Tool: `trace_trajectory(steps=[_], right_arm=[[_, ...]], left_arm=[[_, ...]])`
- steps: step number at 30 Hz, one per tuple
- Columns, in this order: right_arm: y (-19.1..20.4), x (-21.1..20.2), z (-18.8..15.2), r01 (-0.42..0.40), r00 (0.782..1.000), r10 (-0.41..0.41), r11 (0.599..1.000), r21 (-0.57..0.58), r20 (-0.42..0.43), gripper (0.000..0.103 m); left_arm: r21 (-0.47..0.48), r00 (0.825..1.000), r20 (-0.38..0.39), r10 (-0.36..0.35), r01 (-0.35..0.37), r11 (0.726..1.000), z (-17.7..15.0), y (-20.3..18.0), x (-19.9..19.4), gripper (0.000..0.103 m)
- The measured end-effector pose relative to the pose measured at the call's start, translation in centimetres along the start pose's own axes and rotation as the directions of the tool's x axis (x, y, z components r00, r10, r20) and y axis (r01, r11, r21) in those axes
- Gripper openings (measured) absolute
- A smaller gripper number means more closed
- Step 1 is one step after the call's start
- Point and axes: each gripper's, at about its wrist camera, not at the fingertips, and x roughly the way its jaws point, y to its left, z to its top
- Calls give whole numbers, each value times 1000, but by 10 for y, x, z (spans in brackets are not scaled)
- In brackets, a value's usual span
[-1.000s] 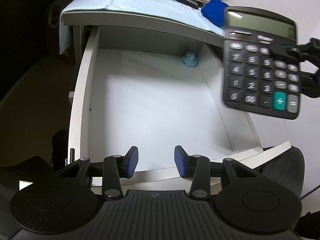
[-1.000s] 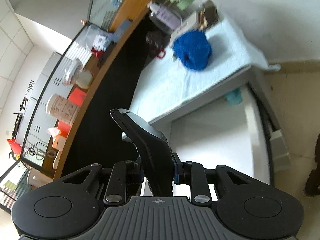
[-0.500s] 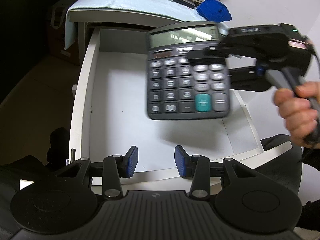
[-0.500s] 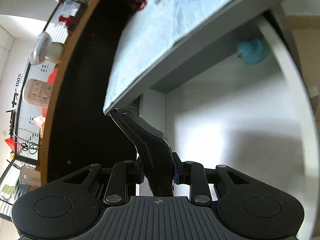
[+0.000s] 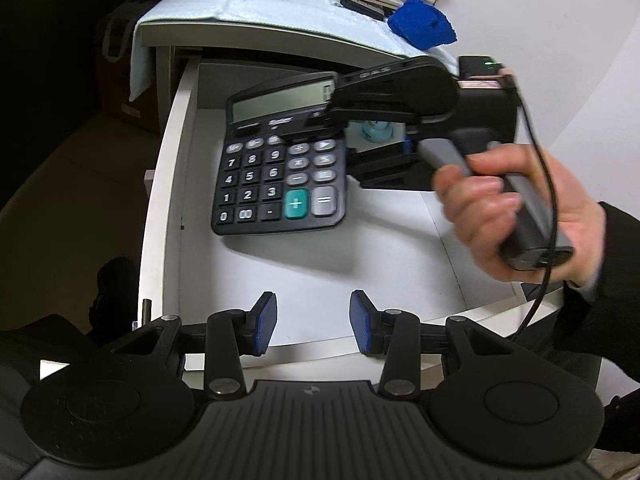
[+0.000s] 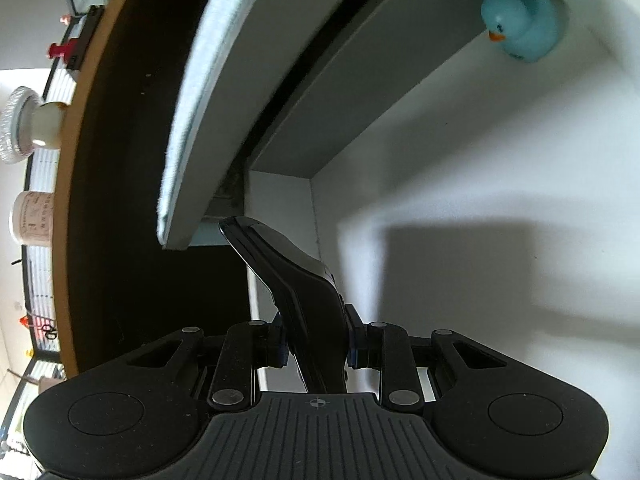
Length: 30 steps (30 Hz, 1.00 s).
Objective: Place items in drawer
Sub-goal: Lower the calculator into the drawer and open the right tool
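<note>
Now, drawer (image 5: pixel 168 184): white, pulled out from under the desk top, its floor mostly bare.
Calculator (image 5: pixel 280 168): dark, with grey keys and one teal plus key, held over the left rear part of the drawer; its display end is tilted up and its shadow falls on the drawer floor below, so whether its front edge touches the floor cannot be told.
Right gripper (image 6: pixel 316 354): closed tight on the calculator's right edge, which stands edge-on between the blue pads in the right wrist view; from the left wrist view the gripper reaches in from the right, across the display end.
Right hand (image 5: pixel 516 216): wrapped round the gripper's grey handle above the drawer's right side, a dark sleeve at the wrist and a black cable hanging down past it.
Left gripper (image 5: pixel 313 326): hovers at the drawer's front edge, jaws partly apart, nothing between the blue pads.
Duck (image 6: pixel 520 24): small, light blue, sitting in the drawer's far right corner against the back wall.
Desk top: covered by a pale cloth (image 5: pixel 248 8), with a blue knitted item (image 5: pixel 422 26) near its right end.
</note>
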Motion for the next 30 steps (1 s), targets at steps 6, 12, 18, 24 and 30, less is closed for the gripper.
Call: trace_trajectory(steps=[6,12,18,24,30], right_arm=[[-2,15,3,-8,1000,8,1000,-4,-3,29],[4,19,3,57,998,-56,996,-67,8,36],[13,2,5,148,989,-143,980,-136,45,41],[11,-16,4,207,978,-199,966,-152,67,41],[16,-30,2,287,958,-274,927,-241,89,45]], left_arm=[[-1,1000,-1,-6,6,1000,4,-2,2,47],[-3,1000,-3,-8,8,1000,7,-3,5,47],[-1,1000,0,-11,11,1000,7,0,5,48],[0,1000,3,-13,13,1000,7,2,5,50],[0,1000,2,-15,15,1000,8,3,6,50]])
